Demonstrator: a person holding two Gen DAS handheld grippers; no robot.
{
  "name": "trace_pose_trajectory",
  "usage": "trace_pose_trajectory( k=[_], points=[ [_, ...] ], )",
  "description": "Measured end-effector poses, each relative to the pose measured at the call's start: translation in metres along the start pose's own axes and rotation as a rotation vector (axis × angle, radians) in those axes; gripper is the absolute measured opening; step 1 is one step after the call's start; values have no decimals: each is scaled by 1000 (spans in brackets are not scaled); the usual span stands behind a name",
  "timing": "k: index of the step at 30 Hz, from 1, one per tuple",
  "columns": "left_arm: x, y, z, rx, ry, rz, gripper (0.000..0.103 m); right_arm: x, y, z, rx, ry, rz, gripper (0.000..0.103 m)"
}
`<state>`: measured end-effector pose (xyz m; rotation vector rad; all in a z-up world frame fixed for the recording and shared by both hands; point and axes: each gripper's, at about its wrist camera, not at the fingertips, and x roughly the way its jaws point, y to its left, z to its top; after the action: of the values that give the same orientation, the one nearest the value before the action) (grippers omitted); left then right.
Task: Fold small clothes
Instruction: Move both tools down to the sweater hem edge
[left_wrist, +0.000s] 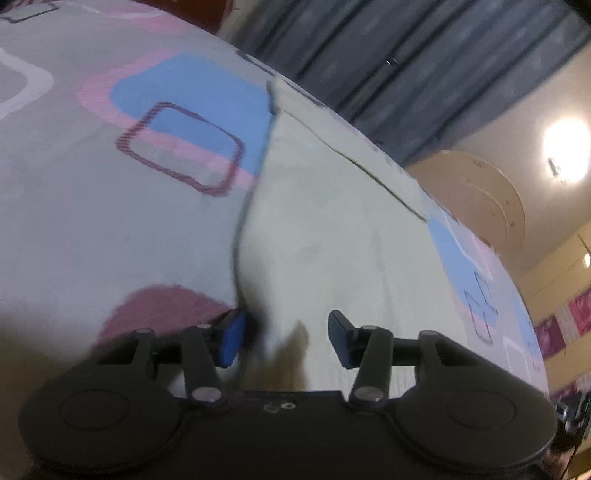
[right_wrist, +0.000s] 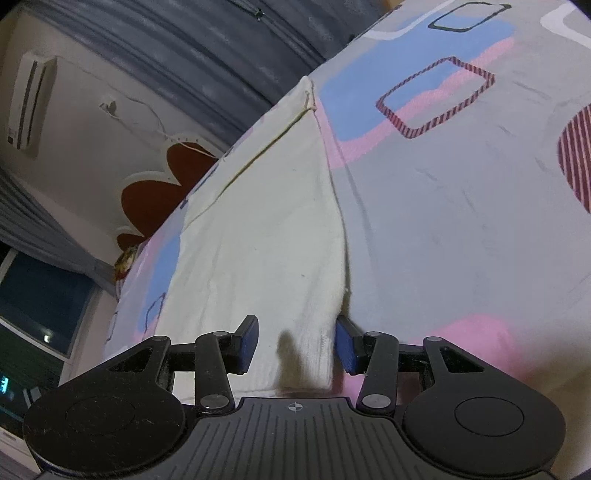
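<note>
1. The cloth (left_wrist: 332, 221), a small cream-white garment or towel, lies flat on the patterned bedsheet (left_wrist: 92, 221). Each wrist view looks along it from a near corner toward its far hem.
2. Left gripper (left_wrist: 284, 338): the jaws stand apart, straddling the cloth's near left corner. The fabric rises slightly between the pads, but the left view is blurred, so contact cannot be confirmed.
3. Right gripper (right_wrist: 295, 341): the jaws stand apart around the near right corner of the cloth (right_wrist: 266, 229), whose side edge runs just beside the right-hand pad. Nothing is clamped.
4. Judged step: taking both near corners in order to carry them over to the far hem. Good practice would be to close each gripper on the corner only, catching the cloth and not the bedsheet (right_wrist: 461, 221) beneath, and to lift both corners level so the fold line stays straight.
5. Edges: the far hem carries a thin dark seam line, a useful target for alignment. The cloth's left edge crosses a blue patch of the sheet pattern.
6. Open room: bare sheet lies on both outer sides of the cloth. Beyond the far hem the bed ends near a grey curtain (right_wrist: 221, 44), so the forward sweep should stay short.
</note>
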<state>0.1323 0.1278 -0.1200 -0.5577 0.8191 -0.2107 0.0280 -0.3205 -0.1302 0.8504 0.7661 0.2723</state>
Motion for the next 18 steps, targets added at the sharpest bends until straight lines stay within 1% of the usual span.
trace_pose_trajectory(
  k=[2,5,7,9,11,13,14,16,18],
  points=[
    [8,3,13,-26,-9,-12,48,4,1,4,2,-6,-8,46],
    [32,4,32,-22,13,-28,50,14,4,14,-1,-14,-18,46],
    [45,7,44,-48,27,-71,50,22,6,22,4,-17,-23,46],
    [53,11,49,-95,39,-150,49,28,5,27,22,-18,-22,46],
    [51,11,44,-107,35,-223,47,32,4,29,22,-13,-21,46],
    [40,12,34,-120,10,-315,47,29,3,25,16,-3,-6,46],
    [33,13,26,-123,2,-333,47,25,3,22,14,6,14,46],
    [23,16,12,-109,-5,-313,47,18,3,14,2,21,36,46],
    [18,22,-2,-115,4,-290,47,10,0,6,1,24,46,46]
  ],
)
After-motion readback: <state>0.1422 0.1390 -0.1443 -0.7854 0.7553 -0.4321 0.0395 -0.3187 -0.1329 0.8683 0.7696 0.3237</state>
